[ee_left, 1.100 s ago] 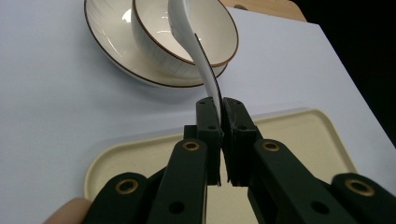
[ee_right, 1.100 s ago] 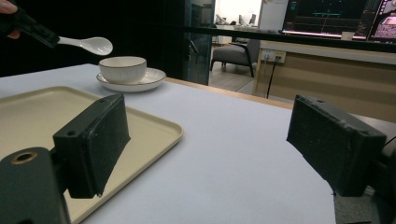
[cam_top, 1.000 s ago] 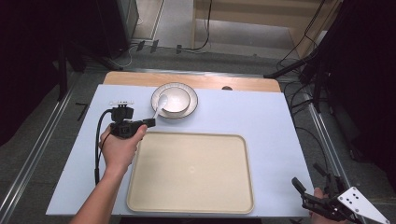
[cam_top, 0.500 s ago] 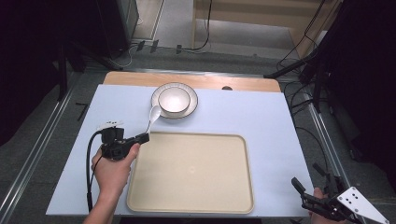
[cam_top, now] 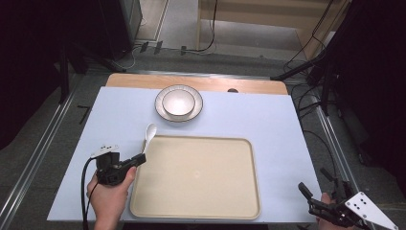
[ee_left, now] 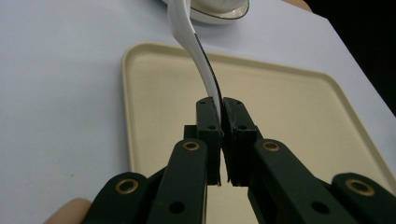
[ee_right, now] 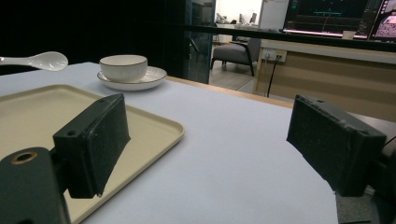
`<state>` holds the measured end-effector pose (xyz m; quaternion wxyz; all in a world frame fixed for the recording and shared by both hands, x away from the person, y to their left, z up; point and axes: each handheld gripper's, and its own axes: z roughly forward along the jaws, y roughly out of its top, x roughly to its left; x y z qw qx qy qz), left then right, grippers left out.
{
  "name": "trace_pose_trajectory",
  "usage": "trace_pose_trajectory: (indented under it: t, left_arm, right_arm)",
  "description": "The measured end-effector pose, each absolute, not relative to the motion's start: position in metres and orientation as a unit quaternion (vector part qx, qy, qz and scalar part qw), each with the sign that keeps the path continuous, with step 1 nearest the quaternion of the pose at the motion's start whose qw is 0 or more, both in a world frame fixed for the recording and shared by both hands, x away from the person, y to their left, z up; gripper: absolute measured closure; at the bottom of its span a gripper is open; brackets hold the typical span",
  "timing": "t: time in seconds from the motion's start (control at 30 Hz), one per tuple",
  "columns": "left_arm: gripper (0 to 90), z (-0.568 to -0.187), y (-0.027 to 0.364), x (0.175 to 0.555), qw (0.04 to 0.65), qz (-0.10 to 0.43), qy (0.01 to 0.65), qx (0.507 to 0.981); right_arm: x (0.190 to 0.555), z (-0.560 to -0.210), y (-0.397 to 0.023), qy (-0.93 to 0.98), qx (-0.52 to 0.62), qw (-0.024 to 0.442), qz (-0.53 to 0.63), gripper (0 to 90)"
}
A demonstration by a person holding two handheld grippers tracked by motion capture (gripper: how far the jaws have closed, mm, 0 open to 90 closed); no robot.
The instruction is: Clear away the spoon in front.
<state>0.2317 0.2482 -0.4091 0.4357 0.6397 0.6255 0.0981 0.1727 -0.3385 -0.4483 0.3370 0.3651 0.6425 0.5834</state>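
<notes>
The left gripper (cam_top: 138, 160) pinched a white spoon (cam_top: 149, 133) above the tray (cam_top: 196, 211), probably mid-transfer; next, lowering and release. The right gripper (ee_right: 205, 144) idled, jaws spread.

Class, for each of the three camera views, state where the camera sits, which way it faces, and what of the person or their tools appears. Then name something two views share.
High view: above the table's near side, looking forward and down; left hand with left gripper, right gripper.
Left gripper view: on the left gripper, facing the tray; jaws clamp the spoon.
Right gripper view: on the right gripper, low, facing the bowl; jaws apart.
Shared: both gripper views show the spoon, tray and saucer.
</notes>
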Motion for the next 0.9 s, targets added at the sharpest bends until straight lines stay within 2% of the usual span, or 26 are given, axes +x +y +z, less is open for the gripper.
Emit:
trace_pose_trajectory:
  t: [0.3,0.9]
  left_arm:
    - [87.4,-0.430,0.248,0.220,0.424,0.092,0.639,0.635]
    - [87.4,-0.442,0.248,0.206,0.408,0.098,0.649,0.634]
  right_arm:
    - [0.173,-0.448,-0.338,0.644,0.365,0.335,0.582,12.9]
    - [0.173,-0.448,-0.339,0.642,0.364,0.337,0.584,12.9]
